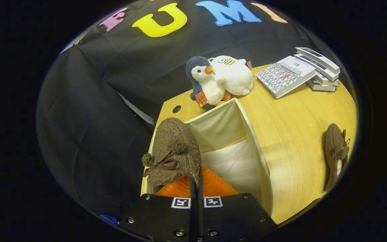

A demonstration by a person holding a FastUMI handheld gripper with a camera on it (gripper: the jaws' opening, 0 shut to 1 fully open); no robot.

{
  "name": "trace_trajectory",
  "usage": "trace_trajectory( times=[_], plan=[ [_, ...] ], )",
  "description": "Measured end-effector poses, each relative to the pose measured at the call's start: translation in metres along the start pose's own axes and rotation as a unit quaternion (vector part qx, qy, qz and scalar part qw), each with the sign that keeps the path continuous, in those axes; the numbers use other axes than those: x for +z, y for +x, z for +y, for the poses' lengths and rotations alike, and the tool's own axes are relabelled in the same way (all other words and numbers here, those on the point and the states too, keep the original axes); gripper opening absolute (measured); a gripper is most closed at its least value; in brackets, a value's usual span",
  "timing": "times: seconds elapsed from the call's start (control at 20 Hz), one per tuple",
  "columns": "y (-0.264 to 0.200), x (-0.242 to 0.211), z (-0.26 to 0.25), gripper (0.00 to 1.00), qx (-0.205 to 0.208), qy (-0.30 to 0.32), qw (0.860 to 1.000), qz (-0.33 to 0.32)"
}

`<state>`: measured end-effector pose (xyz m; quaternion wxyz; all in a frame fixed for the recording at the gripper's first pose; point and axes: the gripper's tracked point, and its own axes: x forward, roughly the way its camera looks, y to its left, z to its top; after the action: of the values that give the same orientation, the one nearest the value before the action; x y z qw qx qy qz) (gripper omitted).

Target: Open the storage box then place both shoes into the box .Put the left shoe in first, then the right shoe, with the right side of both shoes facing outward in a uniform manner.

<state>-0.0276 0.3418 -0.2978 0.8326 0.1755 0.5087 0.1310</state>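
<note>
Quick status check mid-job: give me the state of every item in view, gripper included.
Gripper: shut on the first shoe's heel edge.
First shoe: held at the storage box's left side, toe pointing away.
Storage box: open, cloth lining bare.
Second shoe: lying on the table, untouched.
Plush toys: upright beyond the box.
Books: stacked.

Box (247,134): cream fabric, open at the top, pale lining showing, standing on the wooden table just ahead of the fingers. Held shoe (175,151): brown fuzzy slipper with a brown bow and pompom, gripped at its rim, toe pointing far, poised over the box's left side. Second shoe (335,153): matching brown slipper, lying on the table well right of the box.
</note>
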Motion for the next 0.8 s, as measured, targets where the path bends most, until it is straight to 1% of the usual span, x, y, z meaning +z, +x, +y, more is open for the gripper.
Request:
trace_trajectory(
  times=[0.1,0.25,0.4,0.45,0.5,0.55,0.65,0.7,0.8],
  plan=[
    [0.004,-0.009,0.000,0.00,-0.008,-0.008,1.000,0.005],
    [0.013,-0.018,0.001,0.00,-0.011,0.001,1.000,0.012],
    [0.021,-0.026,-0.003,0.00,-0.023,0.000,1.000,0.020],
    [0.023,-0.027,-0.003,0.00,-0.023,-0.003,1.000,0.021],
    [0.023,-0.027,0.002,0.01,-0.013,-0.007,1.000,0.021],
    [0.025,-0.028,0.009,0.09,-0.002,-0.012,1.000,0.026],
    [0.017,-0.029,0.013,0.46,0.006,-0.044,0.999,0.030],
    [0.011,-0.026,0.016,0.50,0.013,-0.060,0.998,0.021],
    [0.001,-0.016,0.020,0.99,0.017,-0.092,0.996,0.010]
  ],
)
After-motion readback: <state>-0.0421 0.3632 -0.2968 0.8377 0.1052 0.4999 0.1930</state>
